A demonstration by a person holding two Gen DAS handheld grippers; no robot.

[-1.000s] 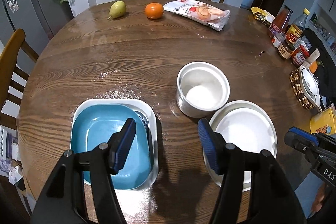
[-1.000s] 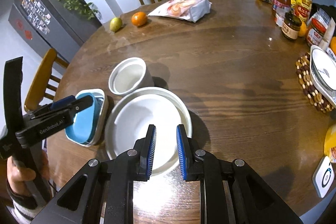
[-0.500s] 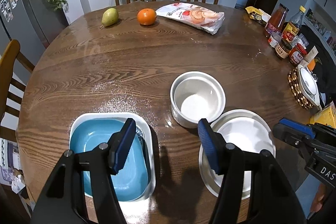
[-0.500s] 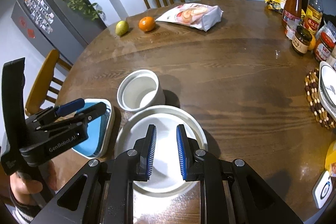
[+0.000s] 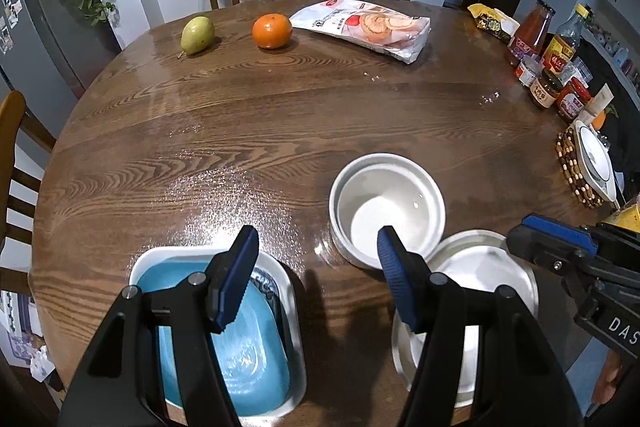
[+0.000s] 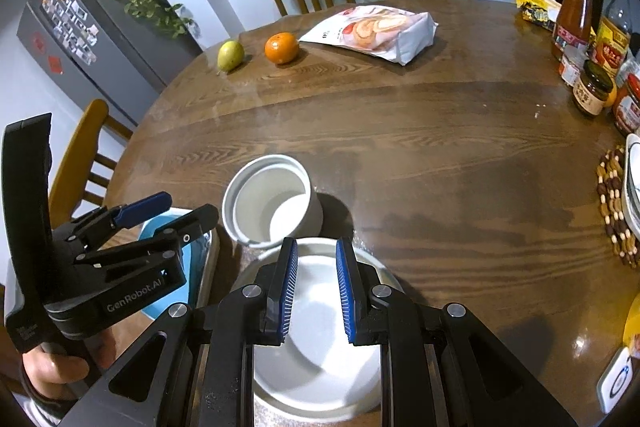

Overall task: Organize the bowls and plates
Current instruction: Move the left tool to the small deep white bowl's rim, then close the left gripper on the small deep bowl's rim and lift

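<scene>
We had the left gripper [image 5: 316,259] with fingers spread wide and holding nothing, above the blue plate [image 5: 240,359] nested in the white square dish [image 5: 294,291] at the near edge of the desk [image 5: 280,131]. Right gripper [image 6: 316,267] fingers were parted a little, also holding nothing, over the white round plate [image 6: 320,347]; the white bowl [image 6: 272,203] sat just beyond, touching that plate's rim. Farther back: pear [image 5: 197,35], orange [image 5: 272,31], snack bag [image 5: 364,27].

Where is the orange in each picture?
Left wrist: the orange sits at the far side of the table, left of centre, between the pear and the snack bag.
Right wrist: orange far, left of centre.
Shared landmark: the pear just left of it.
</scene>
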